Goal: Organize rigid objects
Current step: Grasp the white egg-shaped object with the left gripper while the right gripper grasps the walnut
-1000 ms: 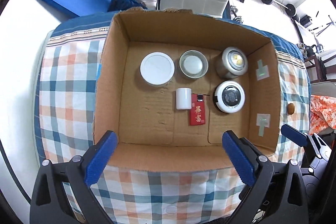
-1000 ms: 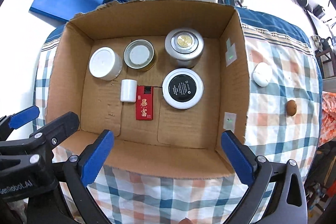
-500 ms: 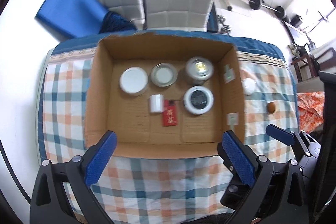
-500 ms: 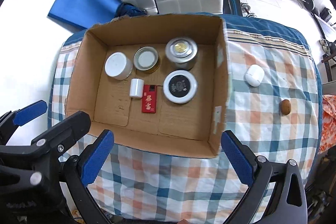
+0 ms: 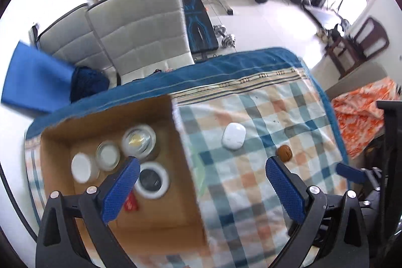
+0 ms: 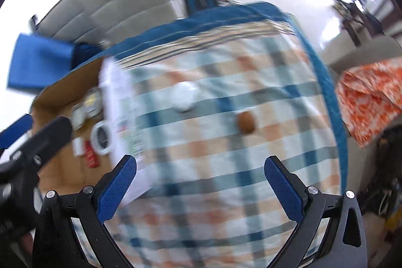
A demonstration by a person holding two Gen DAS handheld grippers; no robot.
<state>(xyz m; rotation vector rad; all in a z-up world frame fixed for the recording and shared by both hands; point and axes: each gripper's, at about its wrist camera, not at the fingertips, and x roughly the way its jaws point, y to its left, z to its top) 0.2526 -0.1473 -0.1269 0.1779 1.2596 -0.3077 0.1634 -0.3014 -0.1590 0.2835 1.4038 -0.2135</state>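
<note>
An open cardboard box (image 5: 187,167) sits on the left of a checked cloth and holds several round tins and jars, among them a silver tin (image 5: 138,141) and a black-and-white tin (image 5: 152,179), plus a red packet (image 5: 131,204). On the cloth to the box's right lie a white rounded case (image 5: 233,136) (image 6: 184,96) and a small brown nut-like ball (image 5: 284,153) (image 6: 246,122). My left gripper (image 5: 201,167) is open and empty, high above the box's right wall. My right gripper (image 6: 199,165) is open and empty above the cloth, with the case and ball ahead of it.
The checked cloth (image 5: 263,180) covers a table with a blue border. Behind it stand grey padded chairs (image 5: 135,34), a blue mat (image 5: 35,79) and barbells on the floor. An orange patterned cloth (image 5: 361,114) lies to the right. The right wrist view is motion-blurred.
Both grippers have risen and swung to the right. The box has slid to the left of both views, and the white case and brown ball now lie ahead. Both stay open.
</note>
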